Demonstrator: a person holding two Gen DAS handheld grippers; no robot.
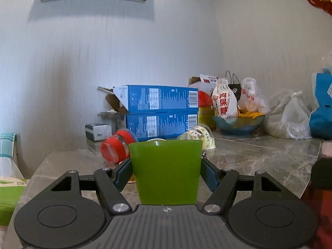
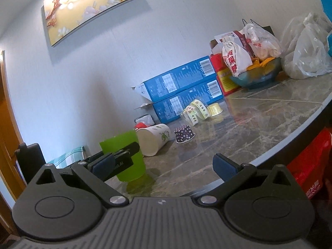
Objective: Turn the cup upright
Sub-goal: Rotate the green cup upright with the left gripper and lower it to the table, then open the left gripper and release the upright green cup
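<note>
A green plastic cup (image 1: 166, 172) stands upright, mouth up, between the fingers of my left gripper (image 1: 166, 171), which is shut on its sides. In the right wrist view the same green cup (image 2: 124, 157) rests on the marble counter (image 2: 259, 124) with the left gripper's finger across it. My right gripper (image 2: 164, 166) is open and empty, near the counter's front edge, to the right of the cup.
Other cups lie on their sides: a white paper cup (image 2: 154, 141), a red one (image 1: 116, 147), a clear labelled one (image 2: 195, 110). A dotted small cup (image 2: 184, 133) sits upside down. Blue boxes (image 1: 161, 112), a bowl (image 1: 238, 122) and bags (image 2: 307, 47) line the back.
</note>
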